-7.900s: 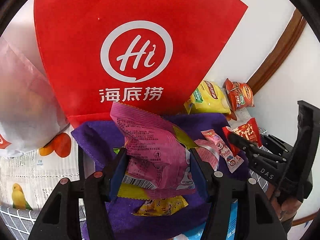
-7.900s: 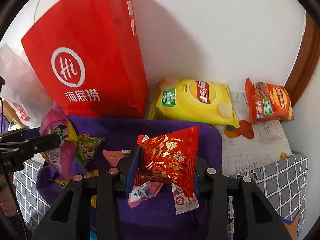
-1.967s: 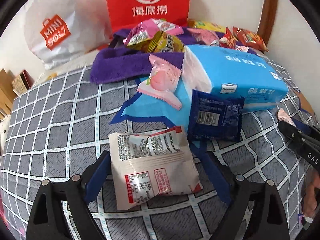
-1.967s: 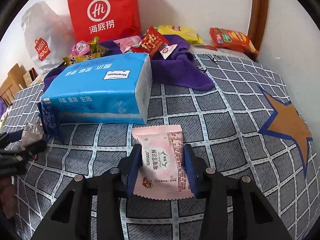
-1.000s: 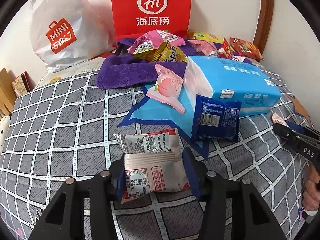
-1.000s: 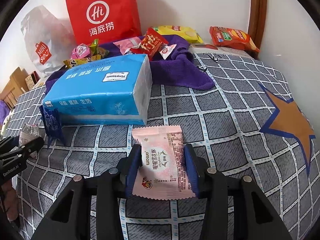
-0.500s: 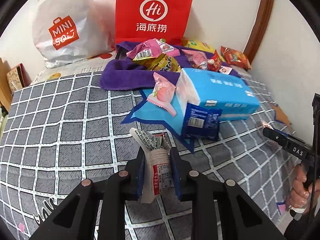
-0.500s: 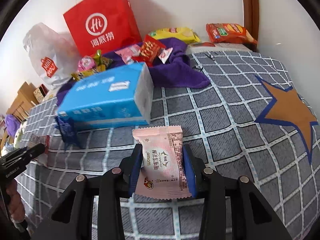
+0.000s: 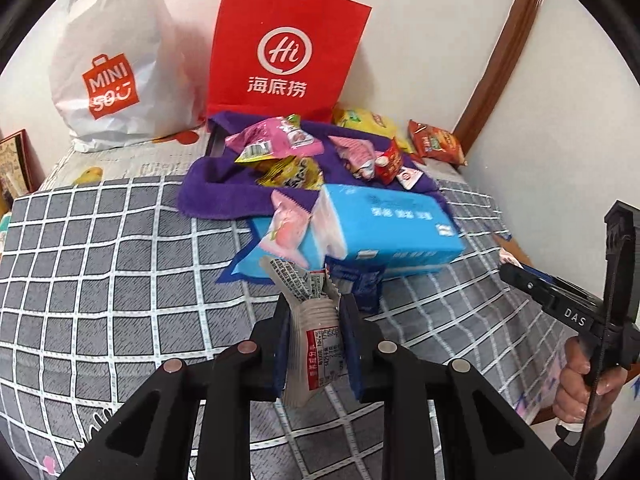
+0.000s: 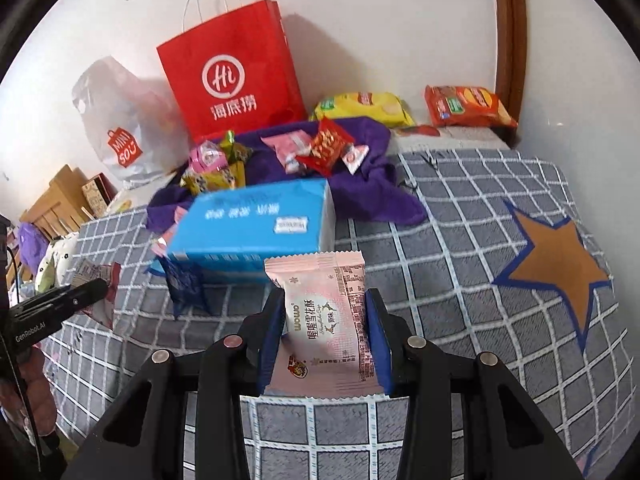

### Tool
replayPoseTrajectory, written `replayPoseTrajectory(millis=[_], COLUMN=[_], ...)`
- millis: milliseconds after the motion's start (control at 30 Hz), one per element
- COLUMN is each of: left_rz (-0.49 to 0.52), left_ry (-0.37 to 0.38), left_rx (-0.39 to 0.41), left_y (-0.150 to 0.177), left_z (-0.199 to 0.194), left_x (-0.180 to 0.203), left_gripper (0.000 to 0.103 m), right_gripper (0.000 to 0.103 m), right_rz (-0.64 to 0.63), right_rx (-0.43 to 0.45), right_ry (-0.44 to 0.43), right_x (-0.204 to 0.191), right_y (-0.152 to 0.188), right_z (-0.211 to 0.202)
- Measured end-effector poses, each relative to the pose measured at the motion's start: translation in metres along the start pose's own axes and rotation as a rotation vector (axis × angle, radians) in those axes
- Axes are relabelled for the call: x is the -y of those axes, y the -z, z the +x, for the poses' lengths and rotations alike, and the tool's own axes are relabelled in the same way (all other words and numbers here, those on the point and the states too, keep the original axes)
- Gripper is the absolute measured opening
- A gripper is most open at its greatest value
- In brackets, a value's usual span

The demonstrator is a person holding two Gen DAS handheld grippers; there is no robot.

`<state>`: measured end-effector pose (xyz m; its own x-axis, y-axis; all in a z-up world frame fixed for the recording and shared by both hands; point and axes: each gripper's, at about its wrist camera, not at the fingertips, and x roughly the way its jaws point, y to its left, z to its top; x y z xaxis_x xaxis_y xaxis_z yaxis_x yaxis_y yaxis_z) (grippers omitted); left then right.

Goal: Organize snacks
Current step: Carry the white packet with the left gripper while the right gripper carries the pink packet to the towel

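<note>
My left gripper is shut on a crumpled white-and-red snack packet, held above the checked bedspread. My right gripper is shut on a pink snack packet, also lifted off the bed. Several snack packets lie on a purple towel at the back. A pink peach packet leans on the blue tissue pack, and a dark blue packet leans at its front. In the left wrist view the right gripper shows at the right edge.
A red paper bag and a white MINISO bag stand against the wall. A yellow chip bag and an orange chip bag lie at the back right. A wooden door frame and the bed's right edge bound the right side.
Both grippers have lifted and pulled back with their packets. The left gripper closed on the white-and-red packet, squeezing it into a narrow fold.
</note>
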<state>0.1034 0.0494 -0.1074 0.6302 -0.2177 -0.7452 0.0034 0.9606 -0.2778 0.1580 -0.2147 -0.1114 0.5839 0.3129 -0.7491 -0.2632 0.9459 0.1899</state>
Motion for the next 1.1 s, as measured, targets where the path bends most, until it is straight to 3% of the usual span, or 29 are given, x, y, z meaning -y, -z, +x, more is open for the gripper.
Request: replayPoseTrajectory(millis=[100,200,800,1100], left_rz=[-0.012,0.021,0.056,0.027], left_ry=[0.058,0.017,0.015,0.038], left_rx=[-0.015,0.013,0.086,0.103], left_y=[-0.01,-0.019,-0.098,-0.147], left_z=[-0.003,-0.008,-0.033,-0.02], left_x=[0.001,0.007,0.03,0.027], left_gripper=[0.022,0.022,0.022,0.022], right_gripper=[0.04,0.04,0.04,0.04], right_rz=[-0.012,-0.037,-0.098,-0.094], right_rx=[0.018,0.032,0.061,0.07], right_ry=[-0.003,0.009,0.016,0.002], right_x=[-0.006,-0.013,-0.036,-0.041], right_y=[-0.012,-0.025,-0.109,-0.155], right_z=[-0.007,-0.011,-0.007,0.014])
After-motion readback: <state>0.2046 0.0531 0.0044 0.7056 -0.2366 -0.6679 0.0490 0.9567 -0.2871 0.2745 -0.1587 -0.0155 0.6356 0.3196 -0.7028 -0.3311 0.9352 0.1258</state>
